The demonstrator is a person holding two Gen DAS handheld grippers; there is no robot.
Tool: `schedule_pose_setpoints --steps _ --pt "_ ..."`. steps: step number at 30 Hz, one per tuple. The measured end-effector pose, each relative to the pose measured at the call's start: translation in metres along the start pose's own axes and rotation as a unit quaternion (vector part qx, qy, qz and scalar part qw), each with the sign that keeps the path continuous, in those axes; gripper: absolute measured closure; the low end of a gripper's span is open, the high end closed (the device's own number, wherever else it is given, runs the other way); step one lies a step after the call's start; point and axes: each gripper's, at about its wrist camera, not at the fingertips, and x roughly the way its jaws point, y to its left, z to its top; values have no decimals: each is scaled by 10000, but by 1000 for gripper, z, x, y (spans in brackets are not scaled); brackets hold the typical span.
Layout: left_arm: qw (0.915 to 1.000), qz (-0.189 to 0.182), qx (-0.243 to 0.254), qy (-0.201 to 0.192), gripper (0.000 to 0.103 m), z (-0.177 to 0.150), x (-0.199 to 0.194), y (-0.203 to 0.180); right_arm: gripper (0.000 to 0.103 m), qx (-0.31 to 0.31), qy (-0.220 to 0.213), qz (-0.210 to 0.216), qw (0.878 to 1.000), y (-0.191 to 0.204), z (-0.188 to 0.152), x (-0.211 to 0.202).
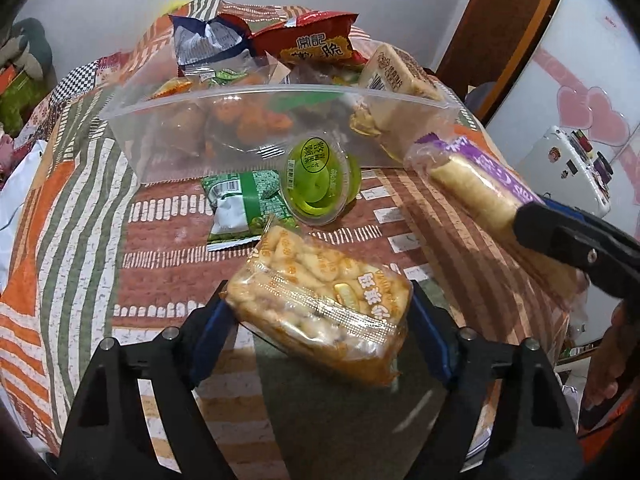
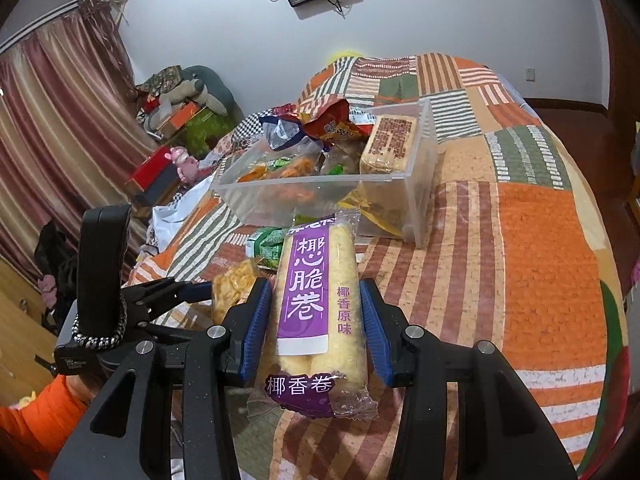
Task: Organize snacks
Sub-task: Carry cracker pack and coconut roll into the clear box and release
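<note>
The left gripper (image 1: 320,312) clasps a cracker pack (image 1: 320,312); the right gripper (image 2: 316,316) grips a purple roll pack (image 2: 316,300). Both hang over the bed (image 2: 540,280), short of the bin (image 2: 420,200). The crowded bin may spill them.

On a quilted bed (image 1: 80,208), a clear bin (image 1: 256,120) holds a heap of snack packets, a boxed biscuit pack (image 1: 396,68) leaning in its right end. Before the bin's near wall a jelly cup (image 1: 320,180) lies on its side, a pea packet (image 1: 240,208) just left of it. Nearer the camera, a biscuit bag (image 1: 320,304) sits between the left gripper (image 1: 320,316) fingers, while to the right a wafer-roll pack (image 2: 316,304) sits between the right gripper (image 2: 316,316) fingers.
</note>
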Motion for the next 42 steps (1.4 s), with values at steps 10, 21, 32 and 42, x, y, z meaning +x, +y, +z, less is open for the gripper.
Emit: schedule_pose_setpoints --steps 10,21,32,42 --pt "9985 -28 -215 -500 22 6 -43 16 62 -5 -259 44 9997 6 17 -5" --pt "9943 175 -280 -1014 22 40 -62 36 62 -160 -380 115 9991 16 41 4" --pt "9898 281 -440 -1328 22 72 -62 64 62 -320 -407 142 9986 23 64 27" --pt "9887 307 -495 -1385 22 95 -44 81 62 -365 -248 217 9988 27 78 60"
